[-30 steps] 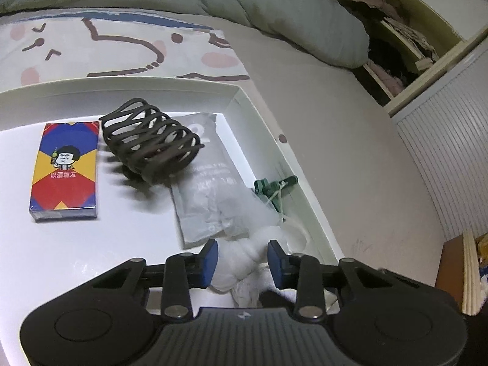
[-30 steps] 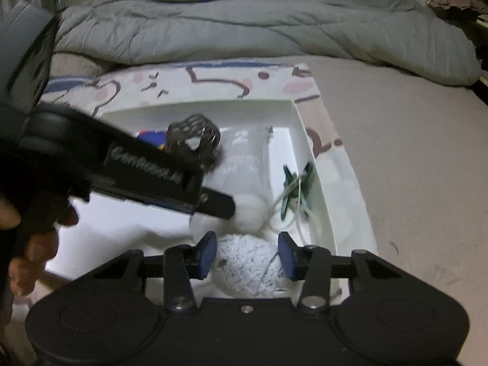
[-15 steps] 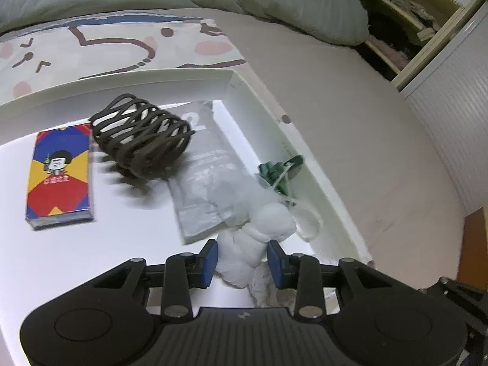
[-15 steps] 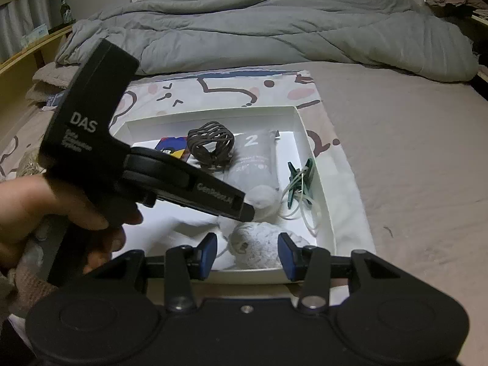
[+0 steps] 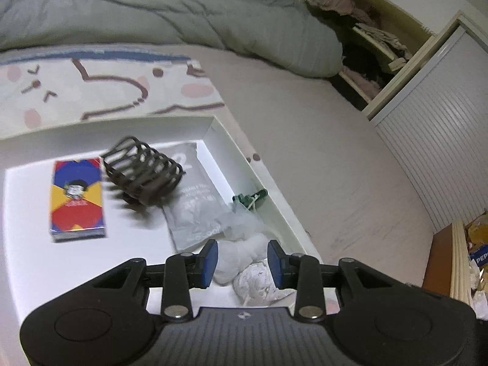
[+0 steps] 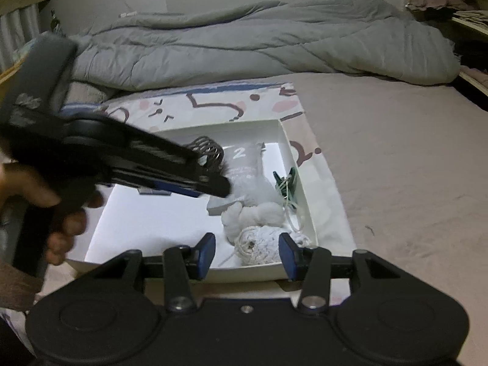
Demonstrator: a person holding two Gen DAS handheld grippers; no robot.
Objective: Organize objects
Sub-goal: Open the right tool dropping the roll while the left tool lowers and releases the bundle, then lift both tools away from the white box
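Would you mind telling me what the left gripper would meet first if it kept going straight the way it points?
Probably the white cloth bundle lying between the open left gripper fingers; depth is unclear.

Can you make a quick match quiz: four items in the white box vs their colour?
Items:
1. card box
2. wire coil holder
3. clip
4. string ball

Colours:
A. green
B. white
C. red, yellow and blue
D. dark brown

Pairs: 1-C, 2-D, 3-A, 4-B
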